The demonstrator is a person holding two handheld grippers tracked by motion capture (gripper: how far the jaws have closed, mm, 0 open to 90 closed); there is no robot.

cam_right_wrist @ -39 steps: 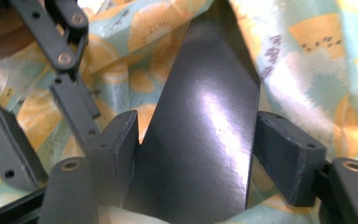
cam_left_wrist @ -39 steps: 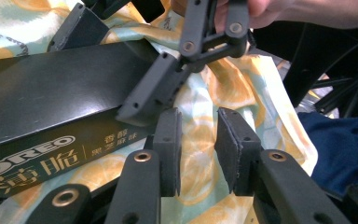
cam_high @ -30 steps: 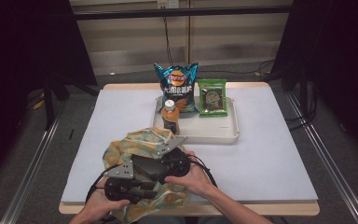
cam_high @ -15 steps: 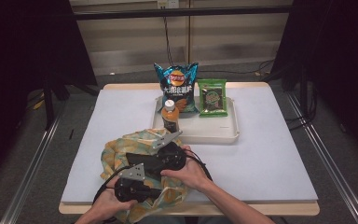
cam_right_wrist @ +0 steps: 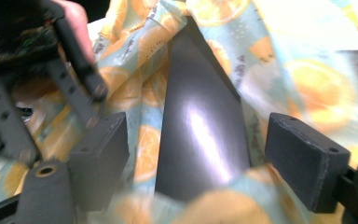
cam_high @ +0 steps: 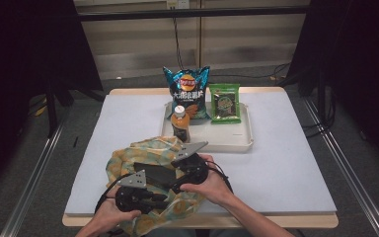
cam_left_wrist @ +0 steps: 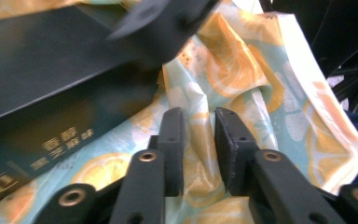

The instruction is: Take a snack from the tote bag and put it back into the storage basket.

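The soft, floppy bag (cam_high: pixel 143 158) at lower left holds a stiff dark box (cam_right_wrist: pixel 200 126); the left gripper (cam_left_wrist: pixel 198 140) pinches its cloth with narrow jaws that have just been opening a little, so grab the edge, while the right gripper (cam_right_wrist: pixel 214 154) has just been opening wide around the box.

Surface (cam_high: pixel 296 163): square table top, pale grey-white covering, light wooden edge showing along the far and near sides. It stands on a grey floor (cam_high: pixel 360 163).

Directly on it:
- White rectangular tray (cam_high: pixel 227 144), toward 12 o'clock from the middle of the surface, long side running across. It carries a blue crisp bag, a green snack packet and a small bottle with a white cap.
- Cloth bag (cam_high: pixel 128 160) with an orange-slice print on pale teal, crumpled, at about 7 o'clock, reaching the near edge. A flat black box (cam_high: pixel 154 174) lies in its folds.

Tray and cloth bag lie near each other, apart.
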